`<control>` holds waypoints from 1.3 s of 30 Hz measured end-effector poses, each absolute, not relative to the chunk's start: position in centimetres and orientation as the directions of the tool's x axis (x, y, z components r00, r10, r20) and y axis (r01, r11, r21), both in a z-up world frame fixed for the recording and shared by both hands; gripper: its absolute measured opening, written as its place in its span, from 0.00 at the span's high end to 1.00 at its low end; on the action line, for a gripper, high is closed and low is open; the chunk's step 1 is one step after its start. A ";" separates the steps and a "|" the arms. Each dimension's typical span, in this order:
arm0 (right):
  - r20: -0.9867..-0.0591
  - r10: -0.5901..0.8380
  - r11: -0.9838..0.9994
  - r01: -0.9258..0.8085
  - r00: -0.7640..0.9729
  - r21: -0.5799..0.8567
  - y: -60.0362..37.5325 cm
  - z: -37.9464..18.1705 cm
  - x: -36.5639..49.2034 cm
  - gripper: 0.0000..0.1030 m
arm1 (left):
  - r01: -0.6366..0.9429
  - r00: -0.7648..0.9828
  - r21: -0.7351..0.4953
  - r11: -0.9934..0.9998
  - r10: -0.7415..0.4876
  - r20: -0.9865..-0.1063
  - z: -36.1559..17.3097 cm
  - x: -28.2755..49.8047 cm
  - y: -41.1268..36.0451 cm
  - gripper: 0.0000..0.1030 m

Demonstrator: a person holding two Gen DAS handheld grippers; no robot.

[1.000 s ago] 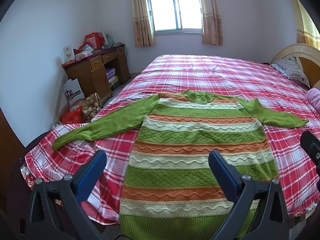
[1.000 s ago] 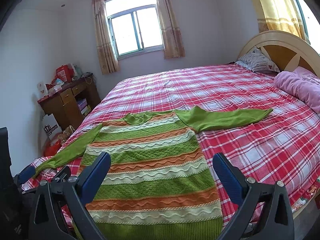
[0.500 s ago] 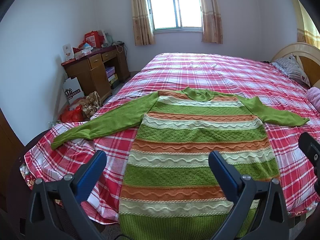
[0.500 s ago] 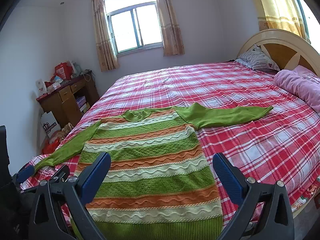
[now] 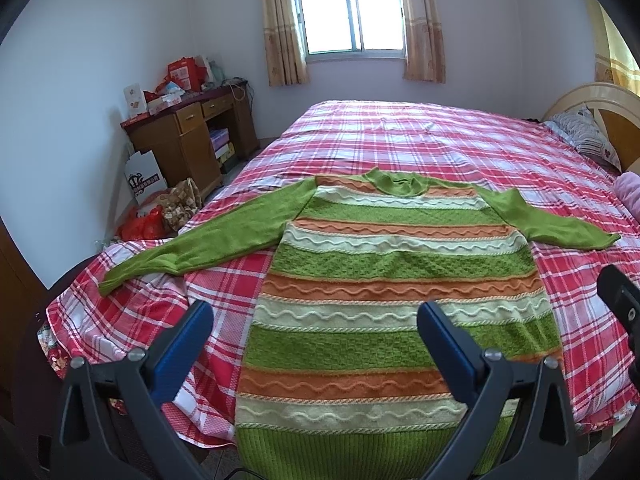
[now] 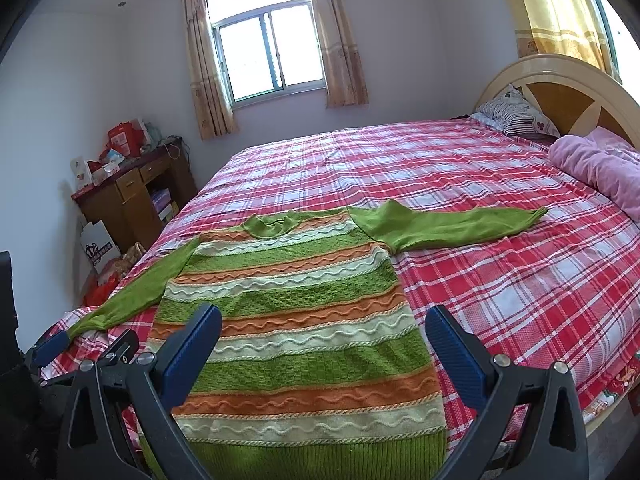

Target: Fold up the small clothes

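Above the sweater's [image 5: 384,280] hem, both tongs [image 5: 314,330] [image 6: 322,334] stay spread, slightly nearer than before.

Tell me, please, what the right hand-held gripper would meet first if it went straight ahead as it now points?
Probably the striped sweater: the open right hand-held gripper points over its lower body, spread flat on the plaid bedspread. Depth is unclear, so the contact spot is a guess.

Your sweater [image 5: 396,288], striped green, orange and cream, lies flat on the bed. Both green sleeves are spread outward. Its ribbed hem hangs over the near edge.
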State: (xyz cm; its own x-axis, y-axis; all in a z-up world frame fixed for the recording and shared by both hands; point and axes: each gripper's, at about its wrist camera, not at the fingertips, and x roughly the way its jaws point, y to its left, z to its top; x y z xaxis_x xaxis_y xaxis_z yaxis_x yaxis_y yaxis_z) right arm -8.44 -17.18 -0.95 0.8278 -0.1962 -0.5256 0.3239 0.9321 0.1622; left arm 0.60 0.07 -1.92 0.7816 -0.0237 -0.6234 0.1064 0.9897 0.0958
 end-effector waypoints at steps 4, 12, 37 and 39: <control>-0.536 -0.198 0.930 0.330 0.821 0.161 -17.4 -1.3 -8.2 0.01 | 0.105 0.769 0.092 0.990 -0.022 -0.639 -2.4 1.2 0.0 0.00; -0.571 -0.204 0.930 0.340 0.795 0.142 -18.0 -2.5 -6.0 0.01 | 0.103 0.742 0.095 0.990 -0.013 -0.670 -3.5 2.9 -0.3 0.00; -0.678 -0.332 0.872 0.488 0.655 0.045 -27.5 -5.8 5.1 0.01 | 0.095 0.673 0.113 0.989 0.020 -0.739 -8.7 13.8 -3.8 0.00; -0.675 -0.331 0.870 0.491 0.659 0.053 -28.5 -6.1 5.6 0.01 | 0.098 0.677 0.122 0.988 0.024 -0.735 -9.1 14.9 -4.5 0.00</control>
State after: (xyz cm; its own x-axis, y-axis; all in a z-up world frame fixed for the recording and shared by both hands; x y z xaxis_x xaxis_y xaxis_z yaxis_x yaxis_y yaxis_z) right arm 5.61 -28.51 -6.09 0.6594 -0.3311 -0.6750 0.4907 0.8698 0.0527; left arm 14.86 -4.47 -9.14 0.6773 0.0239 -0.7353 0.0978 0.9877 0.1221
